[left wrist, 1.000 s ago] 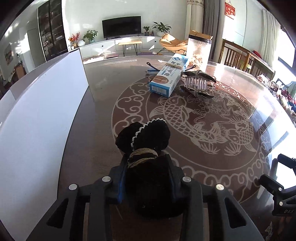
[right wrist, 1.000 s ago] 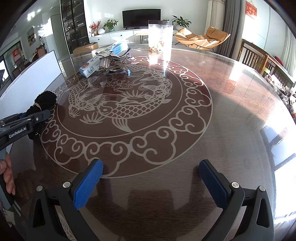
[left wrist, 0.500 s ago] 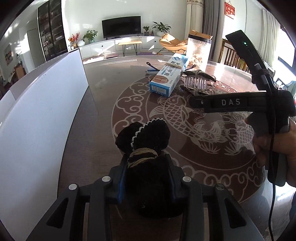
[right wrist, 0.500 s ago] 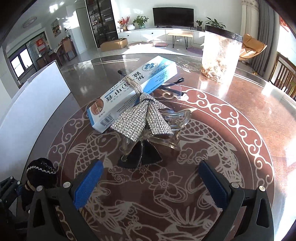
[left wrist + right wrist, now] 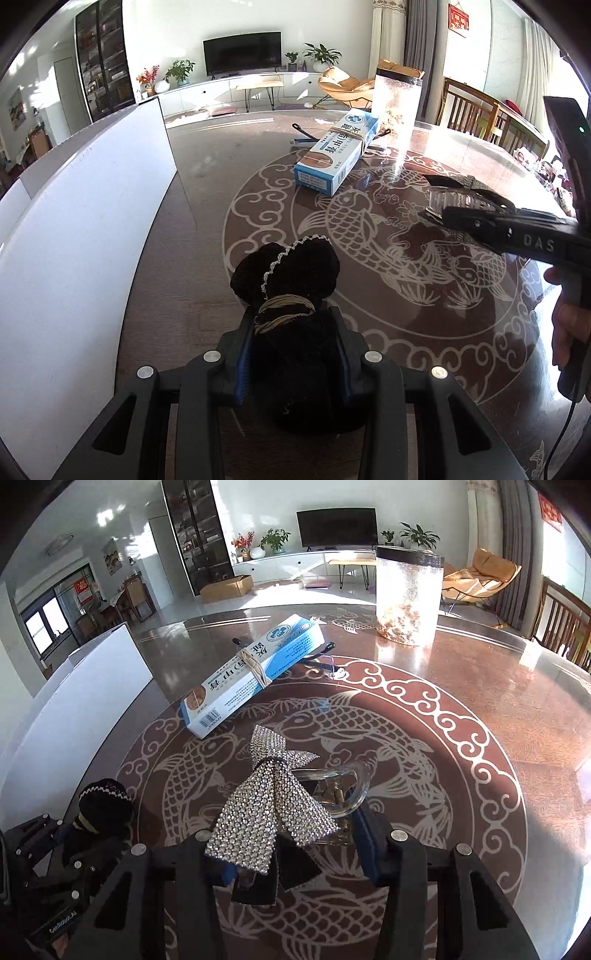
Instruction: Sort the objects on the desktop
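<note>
A black fabric bundle point(image 5: 291, 269) with a white trim and a tan band round its neck sits between the pads of my left gripper point(image 5: 291, 325), which is shut on it just above the table. The bundle point(image 5: 105, 801) also shows low on the left of the right wrist view. A rhinestone bow hair clip point(image 5: 273, 805) with a clear claw lies between the blue pads of my right gripper point(image 5: 295, 849). Those jaws are closing and the pads press on the clip. From the left wrist view, the clip point(image 5: 454, 197) sits at the tip of the right gripper point(image 5: 443, 218).
A blue-and-white box point(image 5: 251, 672) bound with a band lies behind the clip, on top of a pair of glasses point(image 5: 325, 657). A tall clear jar point(image 5: 408, 598) stands further back. A white board point(image 5: 74, 240) lines the left edge of the patterned round table point(image 5: 480, 701). Chairs stand at the right.
My right gripper crossed the table to the hair clip and narrowed its jaws around it. The clip now sits away from the box. The left gripper and its bundle kept still.
</note>
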